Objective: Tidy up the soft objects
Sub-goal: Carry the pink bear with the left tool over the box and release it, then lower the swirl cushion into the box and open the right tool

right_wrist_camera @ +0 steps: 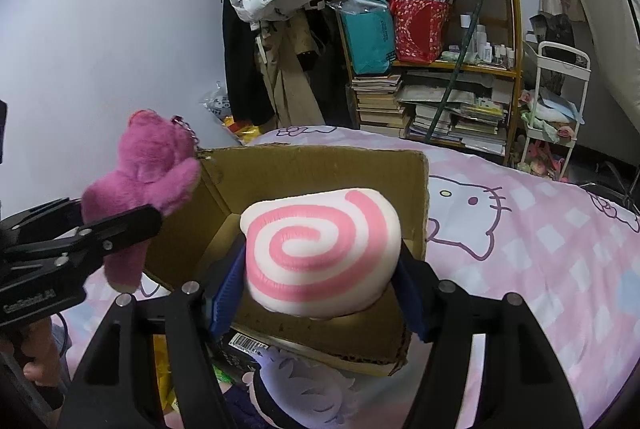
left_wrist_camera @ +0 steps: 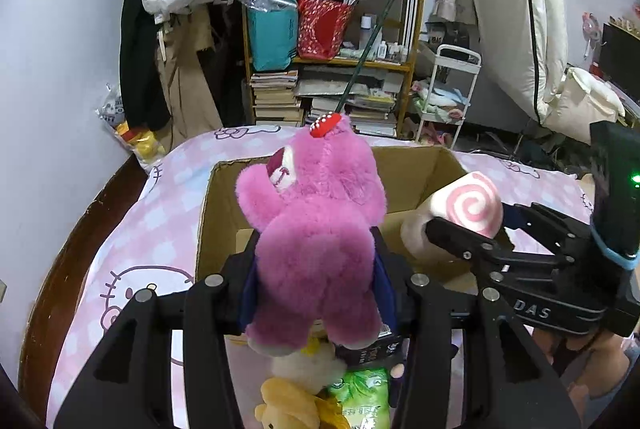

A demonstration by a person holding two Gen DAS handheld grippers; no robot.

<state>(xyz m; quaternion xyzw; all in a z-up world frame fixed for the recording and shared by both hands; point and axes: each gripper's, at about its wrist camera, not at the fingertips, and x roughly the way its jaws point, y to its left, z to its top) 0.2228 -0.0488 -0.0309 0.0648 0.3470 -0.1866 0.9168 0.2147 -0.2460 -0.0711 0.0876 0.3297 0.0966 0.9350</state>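
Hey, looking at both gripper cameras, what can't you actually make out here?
- Cardboard box floor: left wrist view, hidden by the pink bear in the left gripper; right wrist view, hidden by the swirl cushion in the right gripper.
- Yellow plush: left wrist view, cut off by the bottom edge.
- Purple plush: right wrist view, partly behind the gripper frame.
- Shelf bottle labels: too small.

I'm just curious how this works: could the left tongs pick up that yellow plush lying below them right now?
Probably not as things stand. The left tongs are shut on the pink bear, so they have no free grip. The yellow plush lies underneath, beside a green packet; the bear would need dropping first.
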